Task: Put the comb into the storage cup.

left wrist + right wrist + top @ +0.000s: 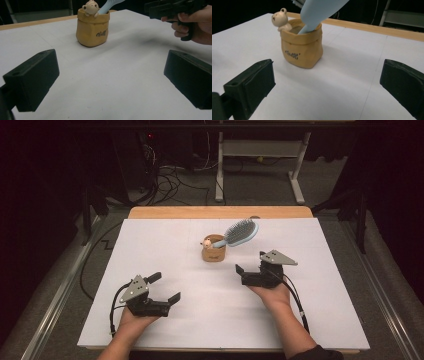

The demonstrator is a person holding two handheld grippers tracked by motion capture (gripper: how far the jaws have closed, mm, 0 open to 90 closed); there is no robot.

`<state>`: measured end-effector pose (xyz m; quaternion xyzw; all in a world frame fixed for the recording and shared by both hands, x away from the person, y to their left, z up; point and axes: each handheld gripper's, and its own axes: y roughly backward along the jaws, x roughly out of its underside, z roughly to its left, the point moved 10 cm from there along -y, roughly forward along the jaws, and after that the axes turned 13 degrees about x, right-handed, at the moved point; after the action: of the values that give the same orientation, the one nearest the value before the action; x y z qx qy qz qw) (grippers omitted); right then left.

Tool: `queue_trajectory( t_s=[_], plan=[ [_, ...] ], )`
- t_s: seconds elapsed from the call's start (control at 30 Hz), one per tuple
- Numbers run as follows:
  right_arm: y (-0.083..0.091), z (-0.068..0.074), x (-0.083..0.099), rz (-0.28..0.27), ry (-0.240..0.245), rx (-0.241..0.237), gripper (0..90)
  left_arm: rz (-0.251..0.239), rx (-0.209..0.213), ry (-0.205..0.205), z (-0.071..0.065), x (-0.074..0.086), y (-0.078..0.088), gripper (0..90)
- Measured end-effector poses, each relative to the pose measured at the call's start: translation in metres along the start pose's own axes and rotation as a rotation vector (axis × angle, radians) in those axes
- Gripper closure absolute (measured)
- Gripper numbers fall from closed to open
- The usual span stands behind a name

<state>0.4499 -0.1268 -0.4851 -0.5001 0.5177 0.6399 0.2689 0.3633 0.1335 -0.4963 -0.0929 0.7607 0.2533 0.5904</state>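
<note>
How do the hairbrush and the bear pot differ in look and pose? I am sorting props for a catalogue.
The hairbrush is pale blue and long; the bear pot is tan and squat. The hairbrush leans tilted, handle down inside, bristled head out over the rim; the bear pot stands upright on the white table. Neither is held.

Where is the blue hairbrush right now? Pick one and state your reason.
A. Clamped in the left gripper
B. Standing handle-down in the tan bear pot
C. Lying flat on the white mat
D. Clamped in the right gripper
B: the hairbrush has its handle inside the bear pot, its head leaning out over the rim, and both grippers are open and apart from it.
</note>
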Motion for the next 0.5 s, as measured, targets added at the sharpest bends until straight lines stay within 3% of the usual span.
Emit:
queue_trajectory(
  t_s=[0.27, 0.5],
  plan=[
    [0.015, 0.000, 0.017, -0.001, 0.008, -0.012, 0.2, -0.009, -0.013, 0.003, 0.004, -0.001, 0.004, 0.6],
    [0.037, -0.013, 0.025, -0.032, -0.008, -0.008, 0.2, -0.002, -0.012, 0.009, 0.005, 0.000, 0.004, 0.6]
  ],
)
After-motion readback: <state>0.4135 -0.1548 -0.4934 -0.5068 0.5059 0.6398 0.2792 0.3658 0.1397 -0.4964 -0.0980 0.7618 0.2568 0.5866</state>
